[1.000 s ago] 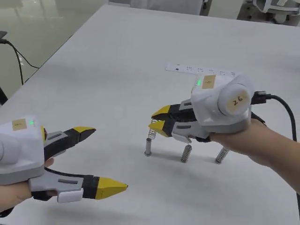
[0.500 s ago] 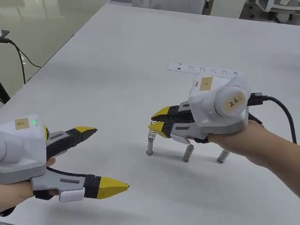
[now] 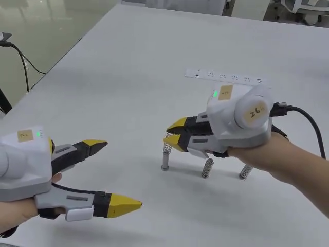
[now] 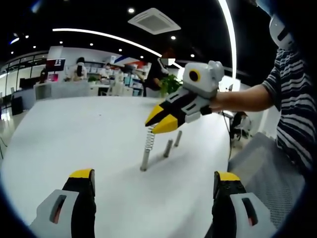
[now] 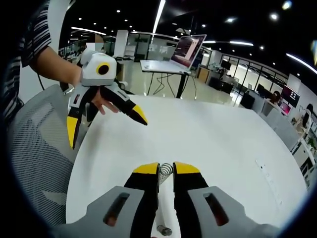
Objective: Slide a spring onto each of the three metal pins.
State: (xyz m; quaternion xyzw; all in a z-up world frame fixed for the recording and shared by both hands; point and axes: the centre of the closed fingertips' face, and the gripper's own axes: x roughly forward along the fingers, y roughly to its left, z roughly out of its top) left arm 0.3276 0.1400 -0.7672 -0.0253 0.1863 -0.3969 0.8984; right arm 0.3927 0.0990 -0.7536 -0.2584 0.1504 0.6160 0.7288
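Three short metal pins stand in a row on the white table (image 3: 128, 77). The middle pin (image 3: 206, 168) and the right pin (image 3: 245, 171) each carry a spring. My right gripper (image 3: 172, 133) is shut on a spring (image 3: 166, 151) sitting over the top of the left pin (image 3: 165, 163), whose lower shaft is bare. The spring (image 5: 166, 170) sits between the jaw tips of the right gripper (image 5: 166, 168) in its own view. My left gripper (image 3: 115, 175) hangs open at the lower left, holding nothing and well clear of the pins. From the left gripper view, the spring (image 4: 148, 141) hangs under the right gripper (image 4: 157, 123).
A white power strip (image 3: 226, 78) lies behind the pins. A black cable (image 3: 308, 118) trails from the right gripper. The table's left edge runs diagonally at the far left, with another cable (image 3: 23, 64) beyond it. The person's striped sleeve (image 4: 287, 99) is at the right.
The spring has slipped slightly lower on the left pin, still held in the right gripper. The left gripper has stayed open in the same place.
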